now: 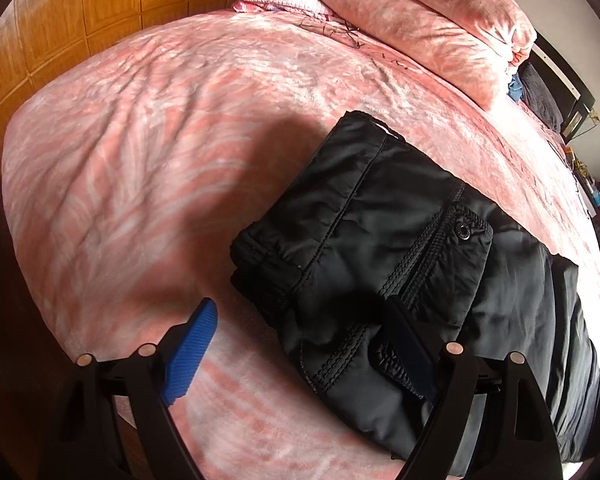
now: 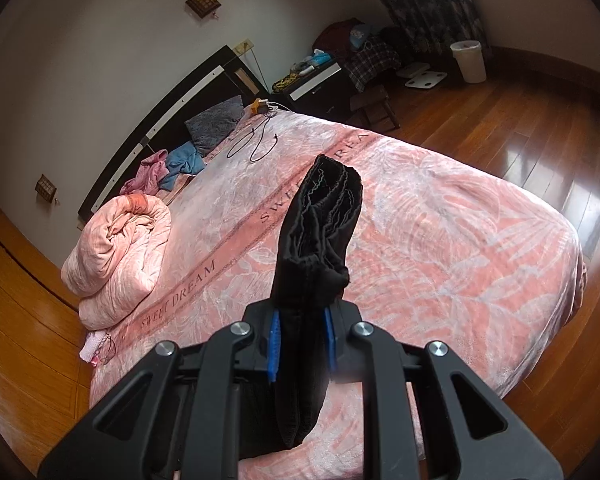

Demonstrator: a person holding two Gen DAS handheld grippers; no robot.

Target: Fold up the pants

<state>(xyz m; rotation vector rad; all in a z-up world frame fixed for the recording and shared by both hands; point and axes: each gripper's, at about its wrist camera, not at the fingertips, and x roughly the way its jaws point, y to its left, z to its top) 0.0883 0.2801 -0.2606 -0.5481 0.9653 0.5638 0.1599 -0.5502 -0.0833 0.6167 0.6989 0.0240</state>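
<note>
The black pants (image 1: 380,240) lie partly folded on the pink bedspread (image 1: 140,160), with a snap pocket facing up. My left gripper (image 1: 300,344) hovers open at their near edge. Its blue left pad (image 1: 192,352) is over bare bedspread, and its right finger (image 1: 412,352) is over the black fabric. In the right wrist view a thick bunched fold of the black pants (image 2: 320,232) sticks up, raised above the bed. My right gripper (image 2: 302,344) is shut on it, blue pads pressing both sides.
A rolled pink quilt (image 2: 120,256) lies at the bed's left side, also seen as the quilt (image 1: 440,28) at the far end. Loose pink and blue clothes (image 2: 168,168), a grey pillow (image 2: 216,124) and a black cable (image 2: 256,144) lie near the headboard. Wooden floor (image 2: 520,120) surrounds the bed.
</note>
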